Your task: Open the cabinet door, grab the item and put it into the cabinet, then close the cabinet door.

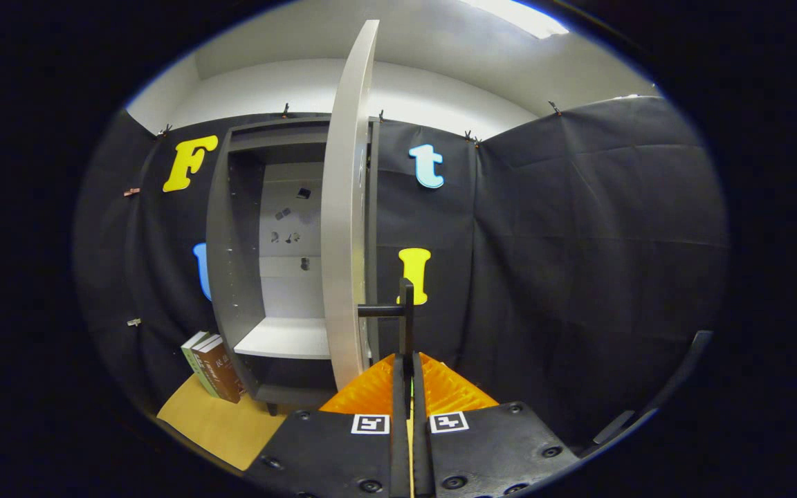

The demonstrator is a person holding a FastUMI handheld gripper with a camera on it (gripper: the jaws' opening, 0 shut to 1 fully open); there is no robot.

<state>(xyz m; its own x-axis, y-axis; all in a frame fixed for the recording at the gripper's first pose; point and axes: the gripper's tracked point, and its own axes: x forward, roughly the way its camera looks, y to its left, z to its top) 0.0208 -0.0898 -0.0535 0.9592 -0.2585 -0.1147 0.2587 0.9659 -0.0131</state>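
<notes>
The tool (409,360) has its two fingers (398,387) drawn together on the dark handle (405,311) of the cabinet door (346,207), with the vertical bar of the handle rising from between the fingertips and a short horizontal stem joining it to the door. Both fingers press on that bar. The door stands swung out and is seen nearly edge-on, a pale panel running from high above the fingers down to just ahead of them.

Left of the door the cabinet (236,235) is open: dark side walls, a pale back panel carrying a few small dark fittings (too small to tell what they are), and a white shelf (288,339) low down in the interior. Nothing lies on the visible part of that shelf.

The books (212,366), a small upright group leaning a little, stand on the tabletop (222,422) just beside the cabinet's lower left corner, touching or nearly touching its side wall. They sit on a yellowish sheet that covers the tabletop near that corner, well apart from the fingers.
</notes>
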